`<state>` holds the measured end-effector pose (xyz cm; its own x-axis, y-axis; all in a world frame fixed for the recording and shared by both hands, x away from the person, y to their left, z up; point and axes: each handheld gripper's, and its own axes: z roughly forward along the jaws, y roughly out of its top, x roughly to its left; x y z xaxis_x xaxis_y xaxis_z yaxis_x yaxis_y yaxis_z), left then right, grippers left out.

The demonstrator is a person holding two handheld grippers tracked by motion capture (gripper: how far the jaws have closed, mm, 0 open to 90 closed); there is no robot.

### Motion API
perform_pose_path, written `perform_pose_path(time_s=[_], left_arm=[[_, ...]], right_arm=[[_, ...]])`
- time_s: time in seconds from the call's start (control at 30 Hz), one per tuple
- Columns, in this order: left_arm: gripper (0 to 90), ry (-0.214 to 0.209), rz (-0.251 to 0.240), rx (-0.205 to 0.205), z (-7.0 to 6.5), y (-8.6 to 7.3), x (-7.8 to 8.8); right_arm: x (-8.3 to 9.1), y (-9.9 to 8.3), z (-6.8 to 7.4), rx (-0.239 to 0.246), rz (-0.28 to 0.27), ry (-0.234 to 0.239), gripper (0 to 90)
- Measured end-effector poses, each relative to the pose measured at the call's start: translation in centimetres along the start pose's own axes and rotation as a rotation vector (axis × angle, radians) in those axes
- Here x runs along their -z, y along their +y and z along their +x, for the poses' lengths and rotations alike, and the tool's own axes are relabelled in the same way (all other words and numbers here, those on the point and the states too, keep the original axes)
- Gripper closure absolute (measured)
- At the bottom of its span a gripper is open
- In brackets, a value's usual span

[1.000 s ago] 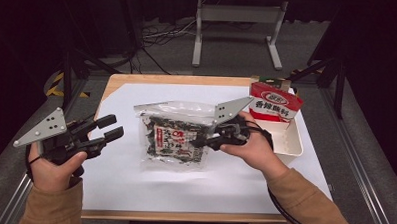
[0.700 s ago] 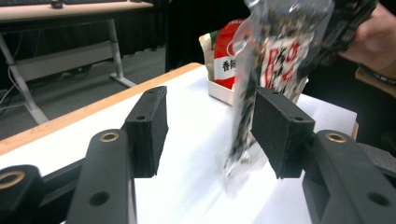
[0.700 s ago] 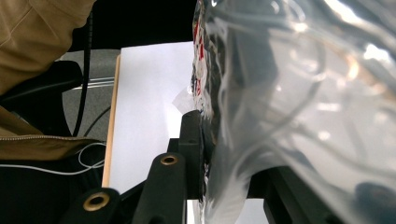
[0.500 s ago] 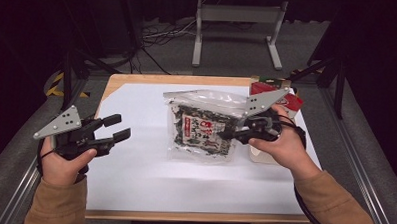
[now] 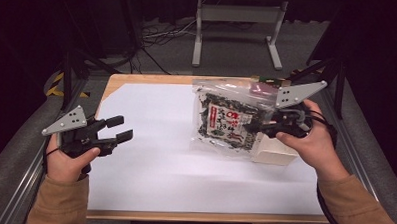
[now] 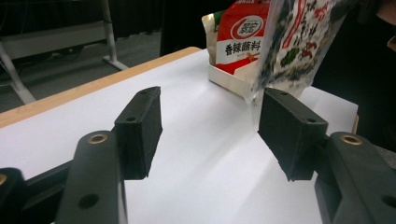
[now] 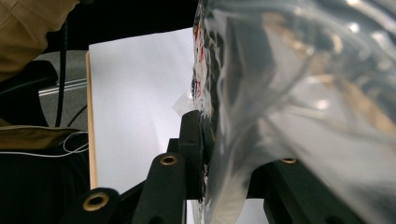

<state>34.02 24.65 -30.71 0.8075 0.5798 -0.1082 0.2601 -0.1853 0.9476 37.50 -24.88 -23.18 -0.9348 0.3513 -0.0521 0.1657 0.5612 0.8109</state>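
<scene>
A clear bag of dark seaweed snack with a red and white label hangs tilted over the right half of the table. My right gripper is shut on its right edge. In the right gripper view the bag's crinkled film is pinched between the jaws of the right gripper. My left gripper hovers over the left of the white sheet, open and holding nothing. In the left gripper view the left gripper looks across at the hanging bag.
A white tray sits at the right edge, partly under the bag. The left gripper view shows the tray holding a red snack packet. A white sheet covers the wooden table. Metal stand legs are on the floor beyond.
The right gripper has carried the bag to the right, from the table's middle to above the tray. The left gripper has drifted slightly right and stays open.
</scene>
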Motion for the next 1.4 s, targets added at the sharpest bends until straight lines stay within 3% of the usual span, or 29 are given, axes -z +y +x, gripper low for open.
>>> perform_pose_path(time_s=[0.5, 0.77, 1.1, 1.4], left_arm=[[29.4, 0.021, 0.032, 0.017, 0.9, -1.0, -0.7], [22.1, 0.046, 0.055, 0.039, 2.1, -2.2, -1.6], [19.2, 0.072, 0.056, 0.042, 2.6, -2.7, -1.7], [18.8, 0.076, 0.074, 0.03, 2.7, -3.0, -2.1]], right_arm=[[4.1, -0.5, -1.3, -0.037, -0.008, -0.097, 74.4], [6.0, -1.2, -2.0, -0.042, 0.003, -0.168, 74.4], [6.8, -2.8, -3.1, -0.066, 0.022, -0.225, 74.4], [6.6, -5.7, -4.6, -0.122, 0.047, -0.292, 74.4]])
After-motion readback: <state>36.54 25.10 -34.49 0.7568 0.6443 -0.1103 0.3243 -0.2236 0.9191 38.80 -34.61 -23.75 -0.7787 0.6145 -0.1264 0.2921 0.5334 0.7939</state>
